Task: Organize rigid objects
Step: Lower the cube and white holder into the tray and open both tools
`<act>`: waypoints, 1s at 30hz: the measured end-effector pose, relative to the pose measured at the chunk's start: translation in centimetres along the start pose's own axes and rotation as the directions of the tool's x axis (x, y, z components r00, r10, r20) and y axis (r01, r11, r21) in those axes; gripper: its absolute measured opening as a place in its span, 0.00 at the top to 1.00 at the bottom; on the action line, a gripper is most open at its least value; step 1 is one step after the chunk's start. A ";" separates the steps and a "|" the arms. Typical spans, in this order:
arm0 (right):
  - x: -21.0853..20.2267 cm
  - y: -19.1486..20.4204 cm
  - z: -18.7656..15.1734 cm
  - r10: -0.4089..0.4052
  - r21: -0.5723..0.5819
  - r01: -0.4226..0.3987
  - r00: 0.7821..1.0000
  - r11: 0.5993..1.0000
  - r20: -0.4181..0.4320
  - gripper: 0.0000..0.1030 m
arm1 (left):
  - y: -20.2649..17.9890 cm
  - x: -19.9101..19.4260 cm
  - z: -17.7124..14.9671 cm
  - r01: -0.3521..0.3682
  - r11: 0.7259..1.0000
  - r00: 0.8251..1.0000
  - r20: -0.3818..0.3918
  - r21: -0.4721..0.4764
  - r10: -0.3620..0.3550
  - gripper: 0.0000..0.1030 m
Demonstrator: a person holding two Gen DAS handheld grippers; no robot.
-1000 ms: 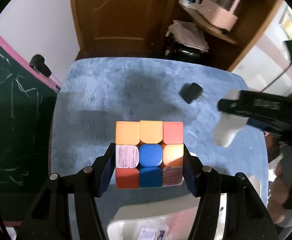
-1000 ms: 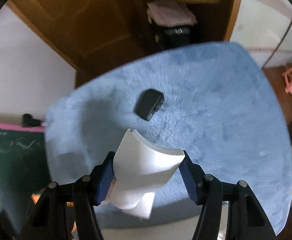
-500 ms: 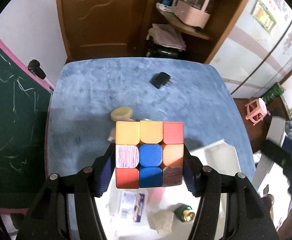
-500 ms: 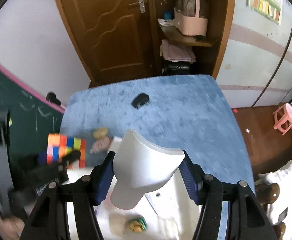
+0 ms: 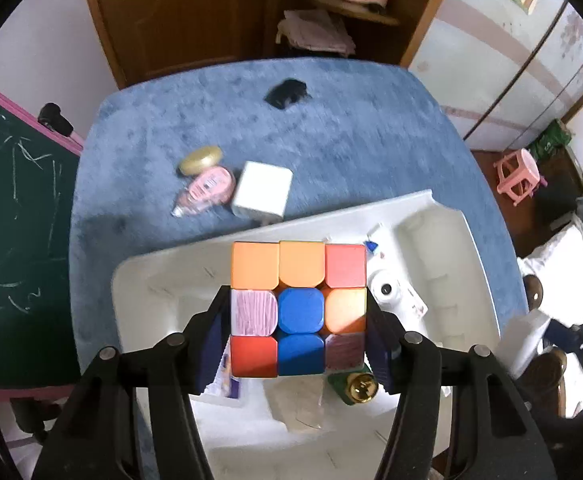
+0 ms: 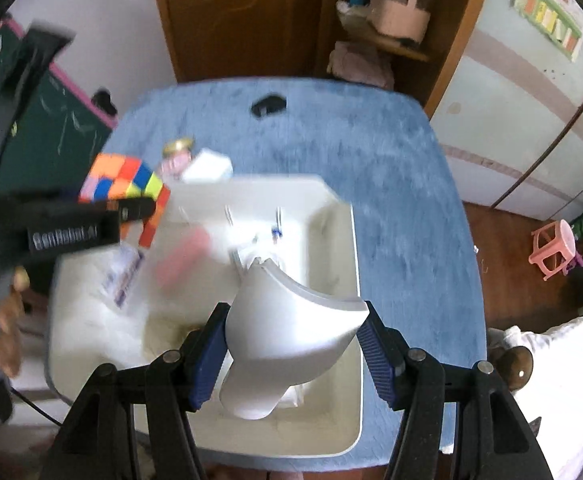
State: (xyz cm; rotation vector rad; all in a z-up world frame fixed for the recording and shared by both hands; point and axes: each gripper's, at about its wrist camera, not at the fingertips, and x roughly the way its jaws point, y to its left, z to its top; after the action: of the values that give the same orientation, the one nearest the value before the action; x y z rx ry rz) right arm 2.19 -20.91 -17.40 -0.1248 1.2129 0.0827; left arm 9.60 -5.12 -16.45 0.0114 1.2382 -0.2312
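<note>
My left gripper (image 5: pixel 297 336) is shut on a colourful puzzle cube (image 5: pixel 297 306) and holds it above a white divided tray (image 5: pixel 451 240). The cube also shows in the right wrist view (image 6: pixel 125 184), over the tray's left end. My right gripper (image 6: pixel 295 344) is shut on a white curved plastic piece (image 6: pixel 287 332) and holds it above the tray (image 6: pixel 331 216). The tray holds a white tube (image 5: pixel 387 292), a green bottle with a gold cap (image 5: pixel 357 388) and a printed packet (image 5: pixel 227 376).
The tray lies on a blue fuzzy table (image 5: pixel 351 128). On the table beyond it are a white box (image 5: pixel 263 192), a pink tube (image 5: pixel 207 190), a gold-lidded jar (image 5: pixel 200 160) and a black object (image 5: pixel 287 92). A chalkboard (image 5: pixel 11 220) stands left.
Both grippers have pulled back from the far table toward the near side and now hang over the white tray, each still holding its object. The view is motion blurred.
</note>
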 end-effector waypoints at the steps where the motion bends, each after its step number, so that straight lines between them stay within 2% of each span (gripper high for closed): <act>1: 0.4 0.0 -0.4 0.004 -0.006 -0.004 1.000 1.000 -0.010 0.39 | -0.4 0.3 -0.2 -0.003 1.000 1.000 -0.007 0.005 0.003 0.39; 13: 4.3 -0.8 -2.1 0.064 -0.045 -0.069 0.992 0.997 -0.108 0.39 | -3.1 3.1 -1.7 -0.032 0.999 0.995 -0.091 0.005 0.033 0.39; 16: 4.6 -0.7 -2.4 0.098 -0.058 -0.106 0.986 0.993 -0.131 0.38 | -3.4 3.6 -1.9 -0.040 0.999 0.993 -0.113 -0.002 0.039 0.39; 18: 4.6 -0.7 -2.5 0.109 -0.067 -0.119 0.985 0.991 -0.130 0.38 | -3.5 3.8 -2.1 -0.045 0.999 0.991 -0.130 -0.006 0.044 0.38; 20: 4.4 -0.8 -2.5 0.111 -0.079 -0.121 0.987 0.990 -0.120 0.33 | -3.5 4.0 -2.2 -0.043 0.999 0.989 -0.145 -0.024 0.039 0.38; 22: 4.1 -1.0 -2.5 0.117 -0.084 -0.126 0.988 0.989 -0.105 0.29 | -3.3 4.1 -2.3 -0.027 0.998 0.987 -0.161 -0.057 0.018 0.38; 24: 3.9 -1.1 -2.4 0.122 -0.087 -0.131 0.988 0.988 -0.096 0.29 | -3.2 4.3 -2.3 -0.019 0.997 0.984 -0.177 -0.080 0.005 0.38; 30: 3.2 -1.3 -2.1 0.140 -0.095 -0.148 0.987 0.984 -0.080 0.28 | -3.6 2.9 -1.7 -0.018 0.996 0.992 -0.126 -0.084 0.008 0.28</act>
State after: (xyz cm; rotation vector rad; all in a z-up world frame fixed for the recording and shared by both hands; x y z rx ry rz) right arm 1.50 -22.52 -21.12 -0.1288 1.2899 0.2680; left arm 8.27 -8.84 -19.26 -0.0403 1.3721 -0.1683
